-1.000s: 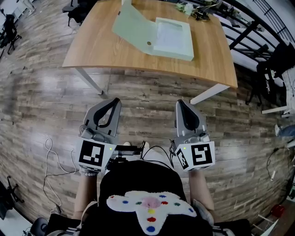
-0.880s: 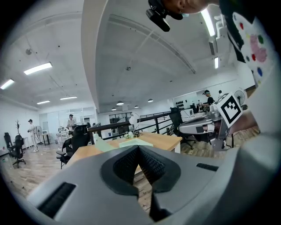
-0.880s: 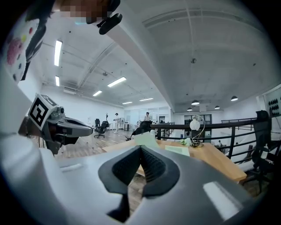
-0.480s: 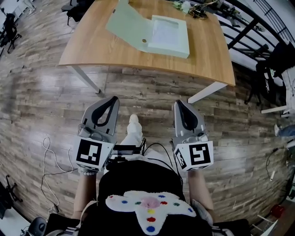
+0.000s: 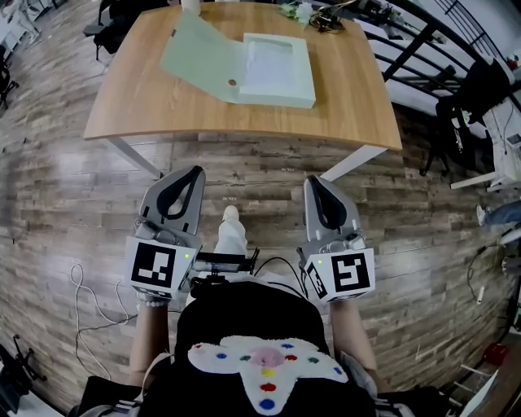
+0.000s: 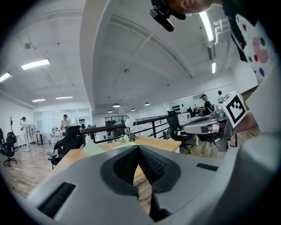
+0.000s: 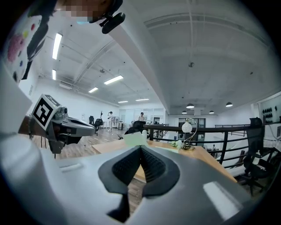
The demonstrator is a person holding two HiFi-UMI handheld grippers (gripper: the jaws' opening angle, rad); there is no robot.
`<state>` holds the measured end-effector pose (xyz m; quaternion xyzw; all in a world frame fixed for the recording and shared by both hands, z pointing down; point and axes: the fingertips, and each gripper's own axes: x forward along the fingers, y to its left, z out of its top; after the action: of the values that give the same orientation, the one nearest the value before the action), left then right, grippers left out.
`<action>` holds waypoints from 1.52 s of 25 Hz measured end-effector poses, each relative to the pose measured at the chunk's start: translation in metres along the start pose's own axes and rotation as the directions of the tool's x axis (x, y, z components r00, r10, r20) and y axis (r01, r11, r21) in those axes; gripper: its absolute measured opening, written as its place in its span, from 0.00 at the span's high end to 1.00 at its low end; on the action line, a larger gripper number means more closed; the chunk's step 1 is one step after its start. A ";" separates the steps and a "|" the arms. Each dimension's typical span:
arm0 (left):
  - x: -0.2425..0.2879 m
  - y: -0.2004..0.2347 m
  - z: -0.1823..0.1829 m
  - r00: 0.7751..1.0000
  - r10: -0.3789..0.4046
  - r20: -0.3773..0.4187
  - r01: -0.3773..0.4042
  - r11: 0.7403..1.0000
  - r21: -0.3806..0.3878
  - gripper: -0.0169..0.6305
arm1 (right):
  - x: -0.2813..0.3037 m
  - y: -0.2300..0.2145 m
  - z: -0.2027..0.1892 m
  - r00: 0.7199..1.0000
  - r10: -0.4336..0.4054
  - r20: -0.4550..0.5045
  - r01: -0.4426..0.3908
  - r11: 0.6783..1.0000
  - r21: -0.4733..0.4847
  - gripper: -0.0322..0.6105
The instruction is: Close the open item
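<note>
A pale green box file lies open on the wooden surface, ahead of both tongs and well apart from them. Its lid is thrown back flat on the surface, on the left tongs' side of the tray, with a small round brown spot near its nearer corner. The tray holds a stack of white paper that fills most of it.

The left tongs and right tongs are held side by side over the plank floor, short of the surface's near edge, both pointing toward the box file. The file sits roughly in line with the gap between them.

In the left gripper view the ribbed pads meet at their tips with nothing between them. In the right gripper view the pads are likewise pressed together on nothing. Both views show the green lid past the tips.

Between the two tongs, a pale shoe of the person rests on the floor. Beyond the file, at the surface's far edge, is a small cluster of items, too small to name.
</note>
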<state>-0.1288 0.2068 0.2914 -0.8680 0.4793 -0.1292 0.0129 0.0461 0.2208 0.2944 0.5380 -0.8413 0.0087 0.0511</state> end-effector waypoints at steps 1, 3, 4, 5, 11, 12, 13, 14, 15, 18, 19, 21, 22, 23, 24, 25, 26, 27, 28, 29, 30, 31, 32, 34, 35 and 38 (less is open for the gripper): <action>0.006 0.003 0.002 1.000 -0.002 0.008 0.002 1.000 -0.013 0.96 | 0.006 -0.002 0.000 1.000 0.001 -0.003 -0.001 1.000 -0.008 0.94; 0.018 0.011 0.005 1.000 0.002 0.018 -0.001 0.999 -0.048 0.96 | 0.018 -0.007 0.000 1.000 0.000 -0.009 -0.001 1.000 -0.016 0.94; 0.024 0.015 0.006 1.000 0.004 0.019 -0.003 0.998 -0.056 0.96 | 0.024 -0.010 0.001 1.000 -0.001 -0.010 0.001 1.000 -0.015 0.94; 0.031 0.019 0.006 1.000 0.005 0.020 -0.004 0.998 -0.060 0.96 | 0.030 -0.013 0.001 1.000 -0.003 -0.011 0.003 1.000 -0.012 0.94; 0.066 0.047 0.007 1.000 0.012 -0.006 -0.012 0.999 -0.047 0.96 | 0.068 -0.029 -0.001 1.000 -0.003 -0.030 0.003 1.000 -0.010 0.94; 0.071 0.054 0.004 0.999 0.018 -0.031 -0.019 0.999 -0.043 0.96 | 0.075 -0.031 -0.002 0.999 -0.005 -0.034 0.004 1.000 -0.010 0.94; 0.077 0.059 0.002 0.999 0.022 -0.046 -0.024 0.999 -0.044 0.96 | 0.082 -0.033 -0.002 0.999 -0.006 -0.039 0.006 1.000 -0.011 0.94; 0.082 0.064 0.002 0.999 0.024 -0.048 -0.027 0.999 -0.048 0.96 | 0.088 -0.036 -0.003 0.999 -0.007 -0.045 0.006 1.000 -0.012 0.94; 0.089 0.069 0.002 0.999 0.024 -0.039 -0.026 0.998 -0.053 0.96 | 0.094 -0.038 -0.003 0.999 -0.007 -0.051 0.007 1.000 -0.012 0.94; 0.109 0.080 0.007 1.000 0.014 0.005 -0.013 0.999 -0.051 0.96 | 0.112 -0.046 -0.003 0.998 -0.015 -0.063 0.014 1.000 -0.011 0.94; 0.115 0.083 0.007 1.000 0.008 0.004 -0.007 0.999 -0.051 0.96 | 0.117 -0.049 -0.003 0.998 -0.019 -0.066 0.018 1.000 -0.008 0.94; 0.126 0.090 0.005 1.000 -0.001 -0.008 0.001 0.998 -0.066 0.96 | 0.130 -0.053 -0.003 0.997 -0.024 -0.075 0.024 1.000 -0.005 0.94; 0.132 0.094 0.004 1.000 -0.006 -0.015 0.005 0.997 -0.072 0.96 | 0.136 -0.055 -0.003 0.997 -0.026 -0.079 0.025 1.000 -0.004 0.94; 0.138 0.099 0.003 1.000 -0.009 -0.021 0.008 0.997 -0.074 0.96 | 0.144 -0.057 -0.002 0.996 -0.027 -0.082 0.026 1.000 -0.004 0.94; 0.144 0.104 0.002 1.000 -0.012 -0.026 0.010 0.997 -0.076 0.96 | 0.151 -0.059 -0.001 0.996 -0.026 -0.085 0.026 1.000 -0.005 0.94; 0.150 0.110 0.002 0.999 -0.014 -0.030 0.011 0.997 -0.077 0.96 | 0.159 -0.060 0.000 0.996 -0.026 -0.088 0.025 1.000 -0.008 0.94; 0.155 0.116 0.002 0.999 -0.015 -0.034 0.012 0.997 -0.076 0.96 | 0.167 -0.062 0.002 0.996 -0.025 -0.090 0.024 1.000 -0.009 0.94; 0.161 0.122 0.000 0.999 -0.017 -0.037 0.014 0.997 -0.073 0.96 | 0.174 -0.063 0.002 0.995 -0.025 -0.092 0.024 1.000 -0.009 0.94; 0.166 0.127 -0.002 0.999 -0.020 -0.041 0.017 0.997 -0.070 0.96 | 0.181 -0.065 0.003 0.995 -0.026 -0.093 0.025 1.000 -0.007 0.94; 0.170 0.131 -0.003 0.999 -0.023 -0.044 0.020 0.998 -0.068 0.96 | 0.188 -0.066 0.003 0.995 -0.027 -0.093 0.027 1.000 -0.005 0.94; 0.175 0.135 -0.002 0.999 -0.024 -0.046 0.021 0.998 -0.067 0.96 | 0.194 -0.068 0.004 0.995 -0.029 -0.093 0.029 1.000 -0.003 0.94; 0.179 0.140 0.000 0.999 -0.025 -0.047 0.021 0.997 -0.068 0.96 | 0.199 -0.069 0.005 0.995 -0.031 -0.093 0.030 1.000 -0.003 0.94; 0.183 0.144 0.000 0.999 -0.024 -0.048 0.021 0.997 -0.069 0.96 | 0.205 -0.069 0.006 0.995 -0.032 -0.093 0.032 0.999 -0.002 0.94; 0.188 0.154 -0.001 0.998 -0.024 -0.053 0.020 0.997 -0.070 0.96 | 0.217 -0.069 0.008 0.995 -0.032 -0.091 0.033 0.999 0.000 0.94; 0.191 0.159 -0.002 0.998 -0.024 -0.056 0.020 0.997 -0.072 0.96 | 0.224 -0.067 0.009 0.995 -0.028 -0.092 0.027 1.000 -0.005 0.94; 0.199 0.171 -0.009 0.997 -0.031 -0.069 0.025 0.996 -0.085 0.96 | 0.241 -0.064 0.011 0.995 -0.014 -0.099 0.012 1.000 -0.020 0.94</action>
<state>-0.1719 -0.0513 0.3168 -0.8692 0.4724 -0.1397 -0.0422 0.0028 -0.0251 0.3040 0.5418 -0.8344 0.0267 0.0980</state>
